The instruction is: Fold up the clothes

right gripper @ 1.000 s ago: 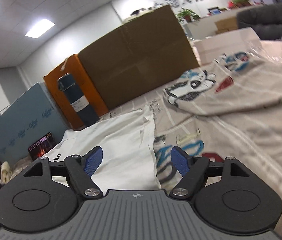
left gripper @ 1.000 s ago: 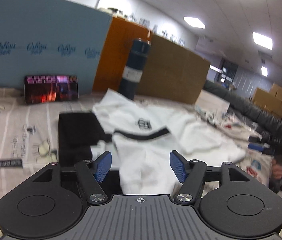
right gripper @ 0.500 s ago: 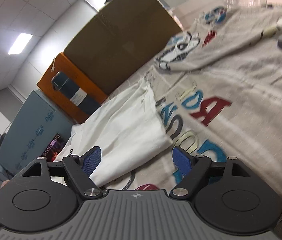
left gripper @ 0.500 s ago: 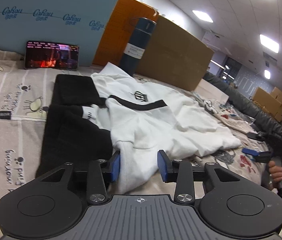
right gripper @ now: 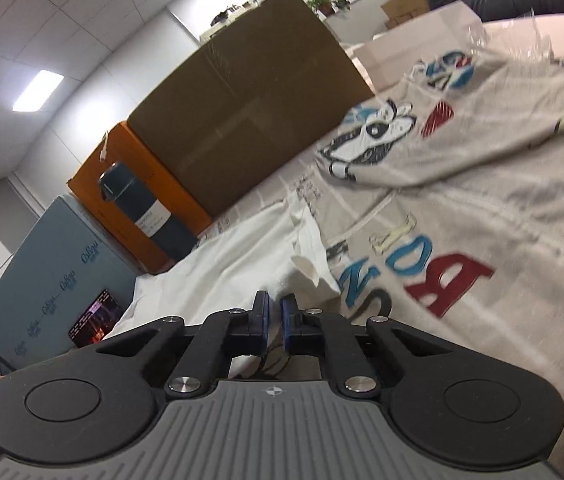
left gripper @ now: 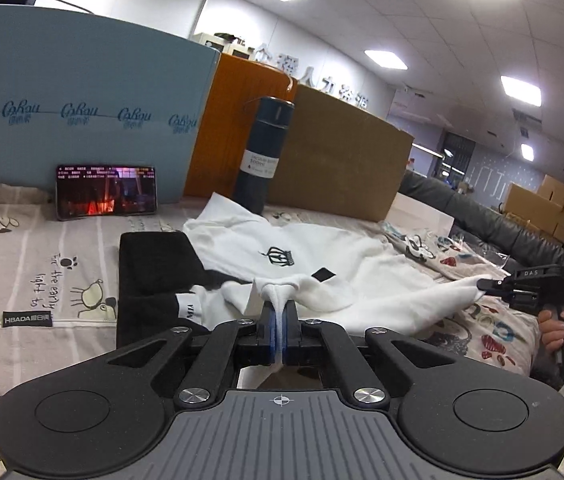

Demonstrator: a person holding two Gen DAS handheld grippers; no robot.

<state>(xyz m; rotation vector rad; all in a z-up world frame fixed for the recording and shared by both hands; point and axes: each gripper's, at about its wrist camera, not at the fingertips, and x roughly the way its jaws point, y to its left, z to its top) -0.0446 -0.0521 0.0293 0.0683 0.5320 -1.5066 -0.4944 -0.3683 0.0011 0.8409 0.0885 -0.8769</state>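
White garment (left gripper: 366, 276), two clamping tongs (left gripper: 280, 330)

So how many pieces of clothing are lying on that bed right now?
2 that I can see. A white shirt is spread across the middle, its near edge pinched in the left gripper. A black garment lies beside it, partly under it. More could be hidden underneath.
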